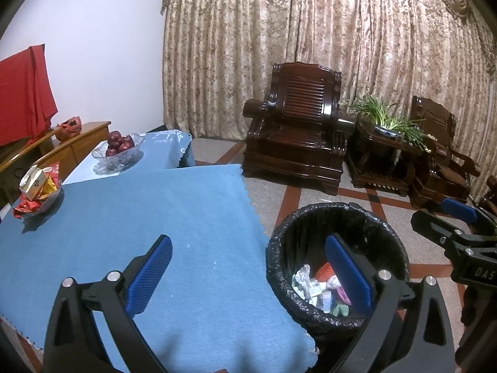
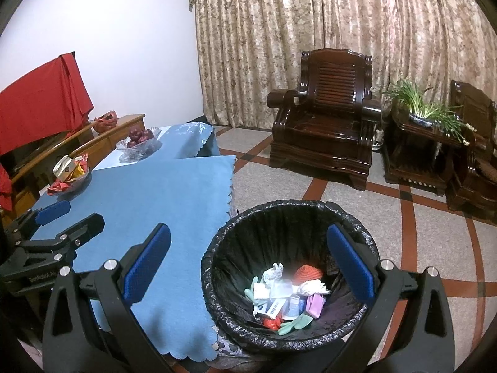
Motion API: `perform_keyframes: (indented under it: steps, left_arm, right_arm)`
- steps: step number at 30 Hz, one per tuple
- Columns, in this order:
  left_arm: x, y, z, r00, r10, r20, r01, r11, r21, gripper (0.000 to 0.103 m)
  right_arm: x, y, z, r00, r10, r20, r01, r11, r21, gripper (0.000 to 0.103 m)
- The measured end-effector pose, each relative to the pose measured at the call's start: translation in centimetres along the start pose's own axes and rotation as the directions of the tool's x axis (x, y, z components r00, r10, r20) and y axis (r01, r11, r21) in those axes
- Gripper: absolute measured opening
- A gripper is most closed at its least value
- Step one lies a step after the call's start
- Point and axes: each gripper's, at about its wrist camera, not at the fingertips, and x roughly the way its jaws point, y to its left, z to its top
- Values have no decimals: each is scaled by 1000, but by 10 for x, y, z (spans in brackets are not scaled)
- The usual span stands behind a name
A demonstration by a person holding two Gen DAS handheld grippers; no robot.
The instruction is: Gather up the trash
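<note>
A black-lined trash bin (image 2: 217,258) stands on the floor by the table's near right corner. It holds several pieces of trash (image 2: 285,295): crumpled paper, small boxes, a glove, something orange. It also shows in the left wrist view (image 1: 279,248). My right gripper (image 2: 248,264) is open and empty, above the bin's left rim. My left gripper (image 1: 248,273) is open and empty, over the table's right edge, left of the bin. Each gripper shows in the other's view: the right gripper (image 1: 450,217), the left gripper (image 2: 62,217).
A blue cloth (image 1: 139,217) covers the table. A glass dish of snack packets (image 1: 37,192) and a glass bowl of red fruit (image 1: 119,150) stand at its far left. Dark wooden armchairs (image 1: 298,127) and a potted plant (image 1: 388,118) stand by the curtain.
</note>
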Motion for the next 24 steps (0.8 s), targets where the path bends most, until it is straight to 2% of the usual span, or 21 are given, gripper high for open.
perform_keyframes:
  steps: [24]
  left_arm:
    - [2,12,5,1000,8,-3,-8,1000,-3,97]
  right_arm:
    - [0,1,0,1000,0,-1,0,1000,-3,98]
